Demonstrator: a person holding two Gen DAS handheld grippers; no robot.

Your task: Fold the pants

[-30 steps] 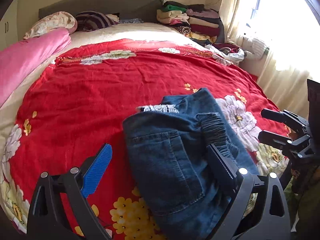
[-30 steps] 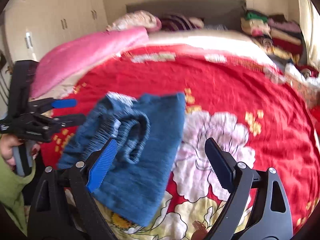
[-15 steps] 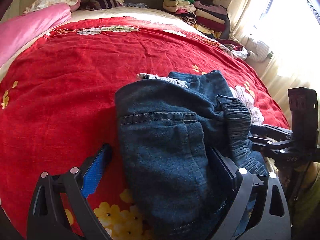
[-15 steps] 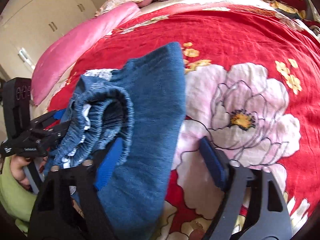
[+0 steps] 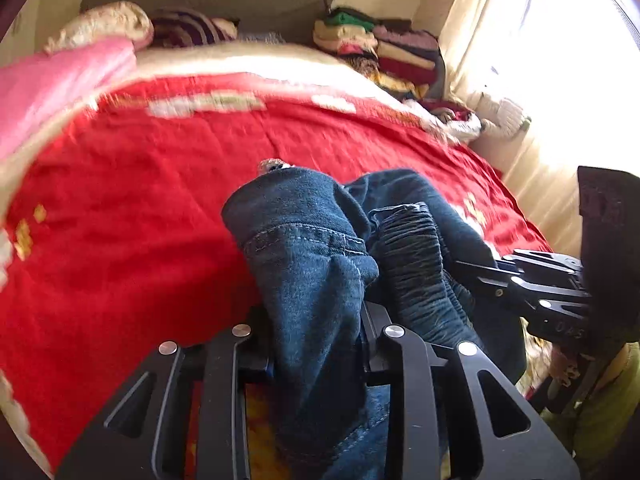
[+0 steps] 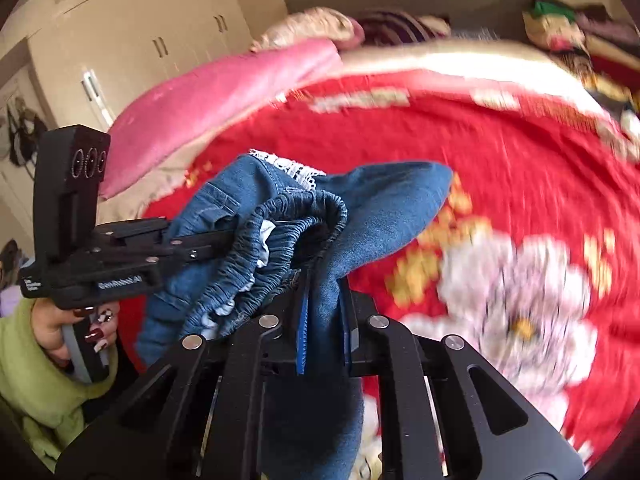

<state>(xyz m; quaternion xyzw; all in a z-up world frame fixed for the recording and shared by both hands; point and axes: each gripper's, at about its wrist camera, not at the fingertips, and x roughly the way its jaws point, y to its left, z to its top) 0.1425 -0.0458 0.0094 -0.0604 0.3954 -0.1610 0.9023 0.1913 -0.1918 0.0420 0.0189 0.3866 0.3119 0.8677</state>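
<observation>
pants (image 5: 316,280) of dark blue denim are held bunched above the red floral bedspread (image 5: 132,216), near its near right edge. in the left wrist view the left gripper (image 5: 318,344) is seen clamped nearly closed on a thick fold of the denim, with cloth filling the narrow gap between its fingers and hanging down past them. in the right wrist view the right gripper (image 6: 324,316) is likewise pinched almost shut on another fold of the pants (image 6: 384,208), a blue pad visible against the cloth. the gathered elastic waistband (image 6: 296,224) is seen puckered between the two grips, with a bit of white lace trim (image 6: 288,166) showing at the far edge of the garment. the left gripper (image 6: 208,242) is also caught in the right wrist view, at the left, with its fingers pushed into the denim, and it is held by a hand (image 6: 60,332) with dark painted nails and a green sleeve. the right gripper (image 5: 476,276) is seen at the right of the left wrist view, its fingertips hidden in the cloth. a pink quilt (image 6: 224,96) is laid along the far left side of the bed, and a stack of folded clothes (image 5: 380,52) is piled at the far right corner beside a bright curtain (image 5: 552,80). cream wardrobe doors (image 6: 132,40) are seen at the far left. both views are blurred
</observation>
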